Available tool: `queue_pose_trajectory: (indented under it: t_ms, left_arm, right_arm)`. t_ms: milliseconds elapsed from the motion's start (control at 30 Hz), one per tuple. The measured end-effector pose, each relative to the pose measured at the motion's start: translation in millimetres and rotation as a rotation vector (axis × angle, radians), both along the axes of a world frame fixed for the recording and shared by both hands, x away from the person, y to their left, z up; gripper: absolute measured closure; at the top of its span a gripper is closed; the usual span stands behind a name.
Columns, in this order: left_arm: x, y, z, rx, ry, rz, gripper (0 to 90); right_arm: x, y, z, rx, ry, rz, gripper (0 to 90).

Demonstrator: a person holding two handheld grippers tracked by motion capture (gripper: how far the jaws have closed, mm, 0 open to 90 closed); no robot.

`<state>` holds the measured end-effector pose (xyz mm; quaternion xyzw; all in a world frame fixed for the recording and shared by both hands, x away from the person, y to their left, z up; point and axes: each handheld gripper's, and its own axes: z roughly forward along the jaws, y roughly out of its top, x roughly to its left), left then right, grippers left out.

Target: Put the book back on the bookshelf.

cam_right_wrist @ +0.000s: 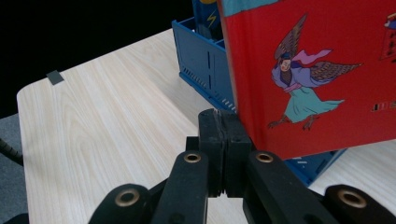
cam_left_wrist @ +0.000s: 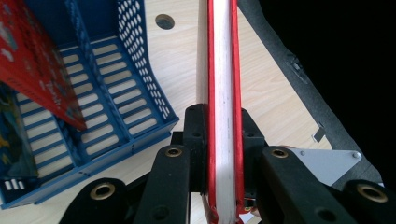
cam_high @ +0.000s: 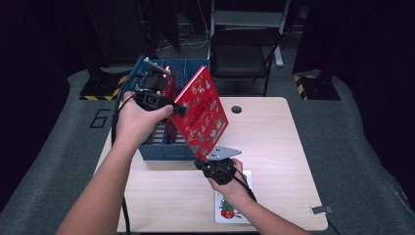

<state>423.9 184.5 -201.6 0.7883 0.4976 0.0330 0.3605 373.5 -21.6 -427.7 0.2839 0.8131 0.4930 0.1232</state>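
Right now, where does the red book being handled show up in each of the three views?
High view: red book centre, tilted above the blue rack.
Left gripper view: edge-on, centre, clamped between the jaws.
Right gripper view: upper right, cover facing the camera.
Shared landmark: the blue rack.

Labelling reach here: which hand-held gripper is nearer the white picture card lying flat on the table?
Right hand-held gripper: just behind the card. Left hand-held gripper: far back, by the blue rack.

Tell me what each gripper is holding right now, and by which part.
The left gripper clamps the red book across its page edge. The right gripper stands shut at the book's lower corner; whether it pinches the cover cannot be told.
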Motion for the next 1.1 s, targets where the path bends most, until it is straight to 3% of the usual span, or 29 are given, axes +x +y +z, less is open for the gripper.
queue_pose_trajectory:
  t_ms: [167, 500, 900, 967, 1100]
  left_arm:
    - [5.8, 9.6, 4.0, -0.013, 0.022, 0.035, 79.1]
    - [10.2, 20.9, 12.0, -0.006, 0.03, 0.074, 79.1]
    - [14.1, 37.0, 10.5, -0.016, 0.049, 0.138, 79.1]
    - [14.2, 40.4, 10.3, -0.013, 0.054, 0.142, 79.1]
    - [14.6, 45.6, 8.5, -0.021, 0.048, 0.178, 79.1]
  right_arm:
    - [8.3, 5.6, 5.5, 0.0, 0.001, 0.007, 89.2]
    - [20.9, 16.5, 12.7, -0.004, 0.001, 0.027, 89.2]
    - [29.9, 31.8, 12.9, -0.016, 0.007, 0.052, 89.2]
    - [29.6, 35.3, 13.2, -0.02, 0.028, 0.049, 89.1]
    - [32.7, 41.1, 12.9, -0.025, 0.014, 0.067, 88.5]
